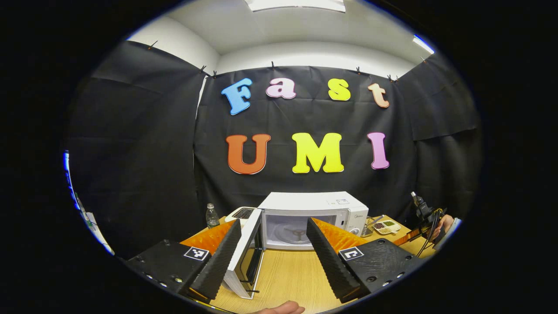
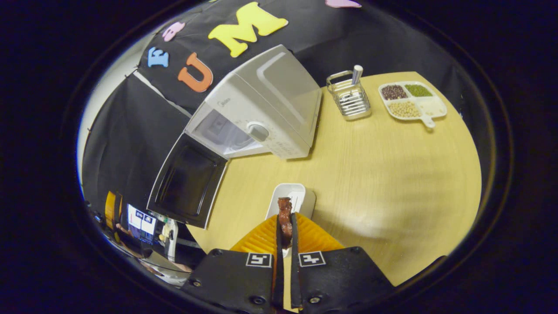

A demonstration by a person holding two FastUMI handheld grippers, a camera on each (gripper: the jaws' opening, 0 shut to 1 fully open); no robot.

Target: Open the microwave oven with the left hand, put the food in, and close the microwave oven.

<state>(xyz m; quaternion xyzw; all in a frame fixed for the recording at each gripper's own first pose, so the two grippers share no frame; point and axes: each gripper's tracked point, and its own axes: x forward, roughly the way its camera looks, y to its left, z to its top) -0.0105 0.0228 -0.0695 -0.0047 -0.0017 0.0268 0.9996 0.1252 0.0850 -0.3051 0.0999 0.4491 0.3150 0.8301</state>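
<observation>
Food, a small reddish-brown strip (image 2: 285,216), sits clamped upright in the right tongs (image 2: 284,231) near the open white microwave (image 2: 257,113). It looks light, soft and greasy, so a mid-length hold suits. Left tongs (image 1: 273,235) stand apart, empty.

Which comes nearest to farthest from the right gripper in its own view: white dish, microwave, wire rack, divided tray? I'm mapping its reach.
1. White dish, just beyond the right gripper.
2. Microwave, ahead-left, door open.
3. Wire rack, ahead-right.
4. Divided tray, far right by the table edge.
</observation>
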